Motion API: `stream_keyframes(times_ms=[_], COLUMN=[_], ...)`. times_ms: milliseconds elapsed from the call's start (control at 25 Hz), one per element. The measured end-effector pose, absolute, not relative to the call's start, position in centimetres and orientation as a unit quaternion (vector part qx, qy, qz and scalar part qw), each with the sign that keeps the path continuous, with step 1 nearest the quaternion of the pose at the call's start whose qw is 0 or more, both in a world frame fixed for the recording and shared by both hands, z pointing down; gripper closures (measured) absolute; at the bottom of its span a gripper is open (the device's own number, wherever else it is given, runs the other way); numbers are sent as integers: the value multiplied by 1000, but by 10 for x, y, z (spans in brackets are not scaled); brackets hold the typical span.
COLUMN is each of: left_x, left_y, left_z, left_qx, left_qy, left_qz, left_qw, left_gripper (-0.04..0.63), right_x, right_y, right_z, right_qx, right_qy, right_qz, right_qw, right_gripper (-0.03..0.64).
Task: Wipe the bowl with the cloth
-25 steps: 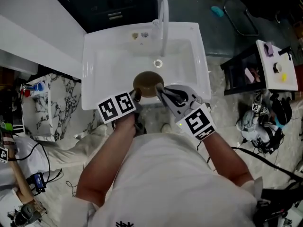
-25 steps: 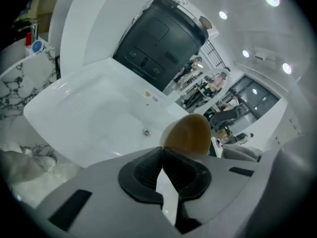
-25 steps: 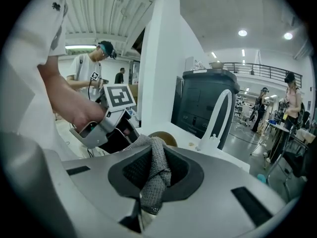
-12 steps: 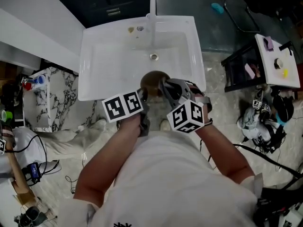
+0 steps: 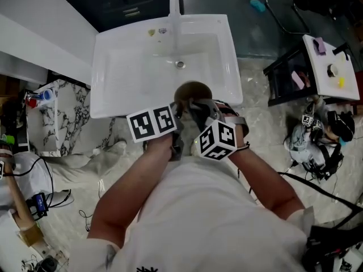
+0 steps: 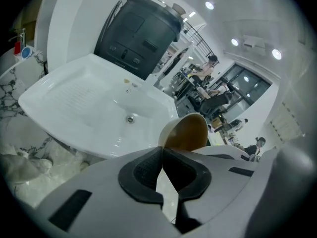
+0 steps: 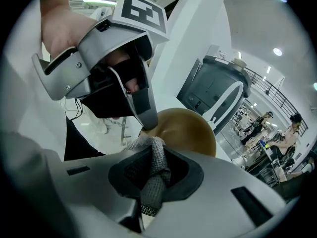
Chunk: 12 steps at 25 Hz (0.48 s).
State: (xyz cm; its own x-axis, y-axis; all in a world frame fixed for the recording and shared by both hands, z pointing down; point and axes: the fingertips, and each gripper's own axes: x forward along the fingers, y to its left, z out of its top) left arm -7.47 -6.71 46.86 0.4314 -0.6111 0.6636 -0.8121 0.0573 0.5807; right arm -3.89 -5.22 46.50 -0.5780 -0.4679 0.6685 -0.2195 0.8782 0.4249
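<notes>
Bowl (image 5: 193, 90), brown inside and pale outside, hangs in the air over the front edge of a white sink (image 5: 113, 95), tilted so its opening faces the person. Nearest the camera, two bare forearms reach forward from a white shirt. The left gripper (image 6: 161, 151) is clamped on the bowl's near rim. The right gripper (image 7: 154, 155), just beside it, is pinched tight on a grey knitted cloth (image 7: 151, 182), whose bunched end meets the rim next to the left jaw tip. Beyond them lies the basin with its drain (image 5: 180, 64), then the faucet (image 5: 174, 1) at the back. The bowl looks rigid, smooth and fairly light. It is probably slick when wet and breakable against the sink, so a firm pinch on the rim seems the sensible hold. The cloth is soft and limp, and gripped near its end it should press into the bowl's curve.
</notes>
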Motion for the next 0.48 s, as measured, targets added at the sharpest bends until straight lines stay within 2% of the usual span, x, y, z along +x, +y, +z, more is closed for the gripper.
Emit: stream_keyframes(times_ms=[480], left_x=[-59], left_y=[-59], left_z=[469], left_qx=[698], left_qy=[-503], left_qz=[124], left_qw=[495], left_gripper=[578], right_x=[-54], right_y=[-57], right_z=[431], right_qx=[212], right_qy=[-882], right_qz=[-201], right_qw=[369], right_gripper=[581])
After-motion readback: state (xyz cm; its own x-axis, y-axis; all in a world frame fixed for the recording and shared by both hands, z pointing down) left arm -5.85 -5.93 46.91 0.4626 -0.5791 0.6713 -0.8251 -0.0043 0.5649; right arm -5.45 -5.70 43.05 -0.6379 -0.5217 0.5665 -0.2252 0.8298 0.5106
